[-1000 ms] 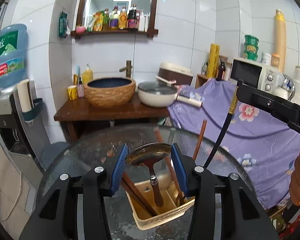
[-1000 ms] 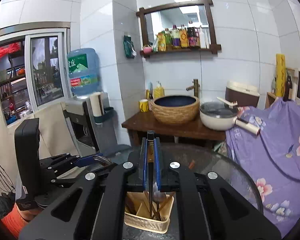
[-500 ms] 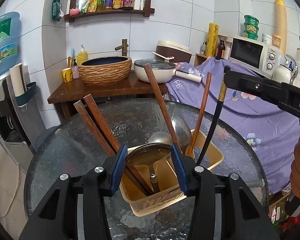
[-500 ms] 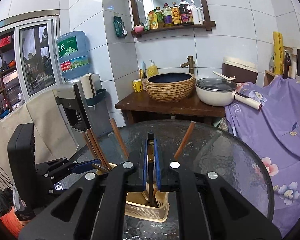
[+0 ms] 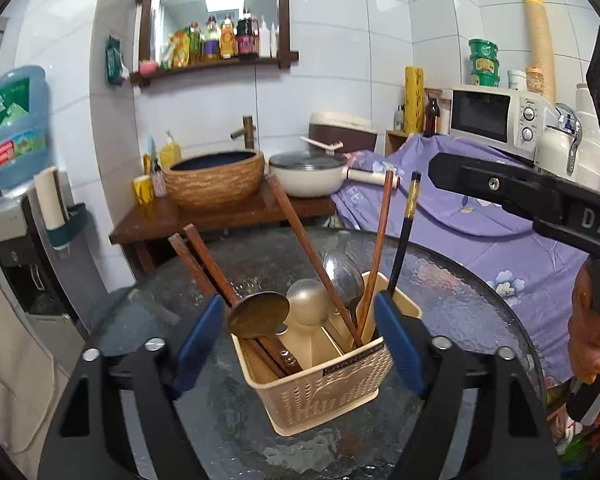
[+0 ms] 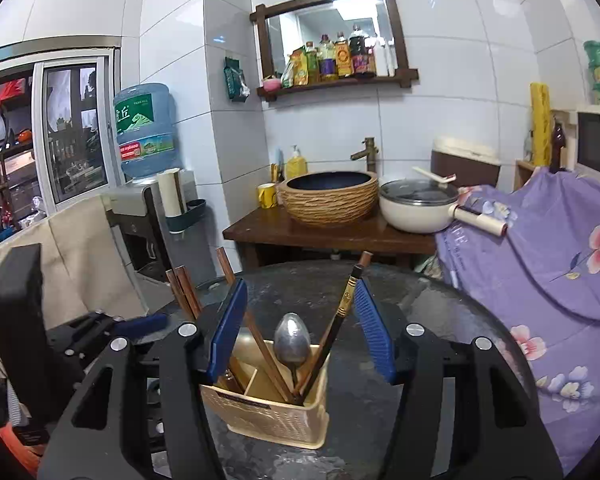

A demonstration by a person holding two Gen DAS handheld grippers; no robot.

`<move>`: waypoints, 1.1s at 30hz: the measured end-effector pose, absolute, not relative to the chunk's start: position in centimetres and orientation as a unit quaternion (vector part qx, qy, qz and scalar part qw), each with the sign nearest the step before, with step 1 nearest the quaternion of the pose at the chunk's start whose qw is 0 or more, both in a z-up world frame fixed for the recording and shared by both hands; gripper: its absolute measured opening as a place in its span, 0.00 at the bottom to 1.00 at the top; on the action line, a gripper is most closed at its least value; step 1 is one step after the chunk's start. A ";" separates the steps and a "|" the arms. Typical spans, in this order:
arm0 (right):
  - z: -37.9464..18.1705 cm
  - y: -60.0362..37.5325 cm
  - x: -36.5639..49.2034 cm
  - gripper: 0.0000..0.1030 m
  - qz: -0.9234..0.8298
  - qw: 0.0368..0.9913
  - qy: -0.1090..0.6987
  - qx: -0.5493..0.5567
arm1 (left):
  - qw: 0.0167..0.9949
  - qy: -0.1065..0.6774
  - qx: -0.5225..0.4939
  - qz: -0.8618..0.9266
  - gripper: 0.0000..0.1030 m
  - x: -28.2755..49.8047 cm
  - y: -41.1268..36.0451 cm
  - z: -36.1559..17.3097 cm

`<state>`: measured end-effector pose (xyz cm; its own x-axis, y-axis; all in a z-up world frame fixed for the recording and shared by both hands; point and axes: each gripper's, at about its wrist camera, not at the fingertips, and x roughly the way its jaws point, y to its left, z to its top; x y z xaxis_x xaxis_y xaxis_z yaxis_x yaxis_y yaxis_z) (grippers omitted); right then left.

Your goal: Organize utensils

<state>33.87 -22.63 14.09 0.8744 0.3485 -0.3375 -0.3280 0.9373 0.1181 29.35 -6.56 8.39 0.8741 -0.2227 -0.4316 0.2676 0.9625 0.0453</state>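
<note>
White-tiled kitchen corner behind; glass round table [image 5: 480,292] fills the lower half of the left wrist view. Centre frame: beige caddy [image 5: 332,384] stands upright on the glass, partitioned so that spoons and chopsticks stay sorted. Brown ladle [image 5: 260,314] and two metal spoons [image 5: 342,276] rest bowl-up, handles down in the compartments; wooden chopsticks [image 5: 300,236] lean out against the rim, as long sticks do in a shallow bin. Black chopstick [image 5: 404,232] stands at the caddy's right edge, free of any grip. Left gripper [image 5: 300,344] is spread wide, blue pads flanking the caddy without touching anything, holding nothing. Right gripper's black body crosses the upper right of the frame. Right wrist view: same caddy [image 6: 268,412] low centre, black chopstick [image 6: 336,320] leaning right inside it, a spoon [image 6: 292,340] upright beside. Right gripper [image 6: 300,332] likewise wide apart and empty, pads either side of the utensil tops. Judgement: everything visible is binned; task looks near complete.
</note>
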 end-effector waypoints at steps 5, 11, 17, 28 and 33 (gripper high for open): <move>13.8 -23.8 29.9 0.82 0.151 0.977 0.150 0.012 | 0.973 0.190 0.042 -0.126 0.94 25.9 -5.5 8.0; 11.2 -24.4 24.3 0.94 0.155 0.978 0.142 0.004 | 0.977 0.165 0.003 -0.132 0.94 21.1 -2.9 5.5; 5.2 -24.1 18.4 0.94 0.153 0.976 0.158 -0.003 | 0.984 0.154 -0.019 -0.089 0.94 15.9 -1.0 2.5; -1.6 -23.3 9.7 0.94 0.152 0.972 0.177 0.002 | 0.984 0.172 -0.024 -0.044 0.94 7.0 0.2 -0.9; -1.2 -23.8 6.3 0.94 0.154 0.976 0.155 -0.010 | 0.984 0.168 -0.030 -0.046 0.94 4.4 0.2 -1.0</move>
<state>6.27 -23.83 -1.19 0.9045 0.2968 -0.3063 -0.3027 0.9526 0.0292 4.42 0.19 -1.00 0.9395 -0.1010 -0.3272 0.0809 0.9939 -0.0745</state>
